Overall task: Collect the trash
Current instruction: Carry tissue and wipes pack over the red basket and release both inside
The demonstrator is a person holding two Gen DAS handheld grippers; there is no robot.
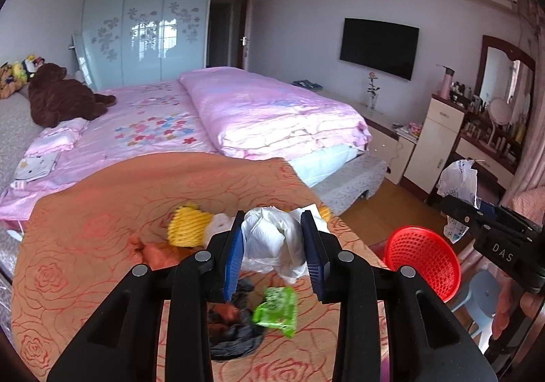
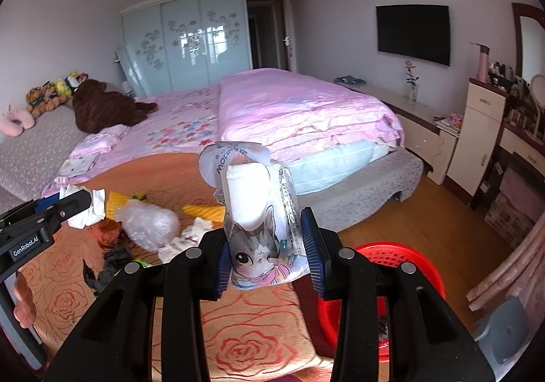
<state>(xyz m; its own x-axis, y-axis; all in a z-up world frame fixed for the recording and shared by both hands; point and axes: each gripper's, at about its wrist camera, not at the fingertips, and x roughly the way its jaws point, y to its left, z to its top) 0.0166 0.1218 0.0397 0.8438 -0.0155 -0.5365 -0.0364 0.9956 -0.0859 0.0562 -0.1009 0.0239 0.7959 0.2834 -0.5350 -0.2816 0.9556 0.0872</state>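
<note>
An orange rose-patterned blanket fills the lower left of the left wrist view with litter strewn at its centre, a red basket sits lower right, the right gripper clamps a cat-printed tissue pack, and the left gripper pinches crumpled white paper.
</note>
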